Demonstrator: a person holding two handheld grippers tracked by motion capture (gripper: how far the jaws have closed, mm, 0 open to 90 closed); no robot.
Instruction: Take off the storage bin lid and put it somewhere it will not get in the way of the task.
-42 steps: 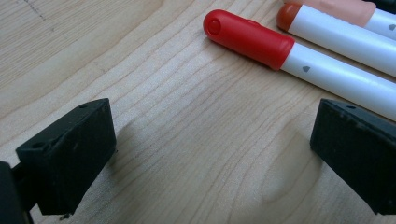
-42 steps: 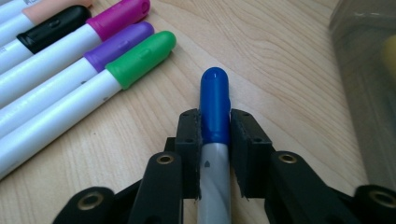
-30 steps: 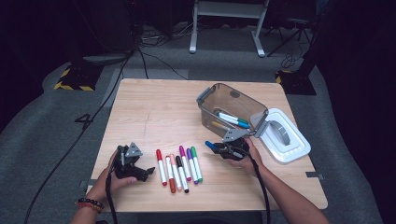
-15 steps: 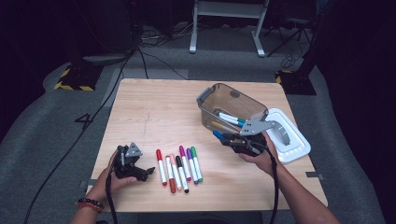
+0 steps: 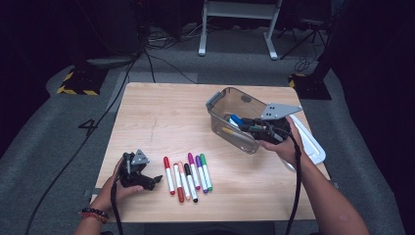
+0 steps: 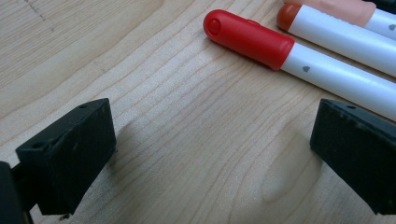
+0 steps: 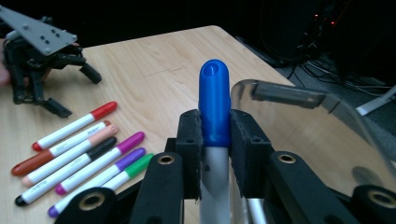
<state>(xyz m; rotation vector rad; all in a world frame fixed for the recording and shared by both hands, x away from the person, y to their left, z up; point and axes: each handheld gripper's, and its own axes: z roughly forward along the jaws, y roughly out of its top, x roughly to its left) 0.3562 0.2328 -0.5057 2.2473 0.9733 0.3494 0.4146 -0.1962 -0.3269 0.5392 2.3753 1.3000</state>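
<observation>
My right gripper point(image 5: 243, 123) is shut on a blue-capped marker point(image 7: 214, 100), whose cap sticks out past the pads. It hovers over the near rim of a clear plastic bin point(image 5: 230, 104) that holds a marker or two inside. A row of several markers point(image 5: 188, 171) lies on the wooden table point(image 5: 161, 112), from a red-capped one point(image 6: 247, 36) at the left to a green one at the right. My left gripper point(image 5: 154, 180) rests on the table just left of that row, open, its pads point(image 6: 74, 149) bare on either side of empty wood.
The bin's white lid point(image 5: 311, 142) lies on the table right of the bin, partly under the right hand. In the right gripper view the left gripper point(image 7: 42, 60) sits beyond the marker row point(image 7: 79, 149). Dark floor with cables surrounds the table.
The right gripper has risen from beside the marker row and moved right, carrying the blue marker up to the bin's rim. The left gripper has stayed put.
</observation>
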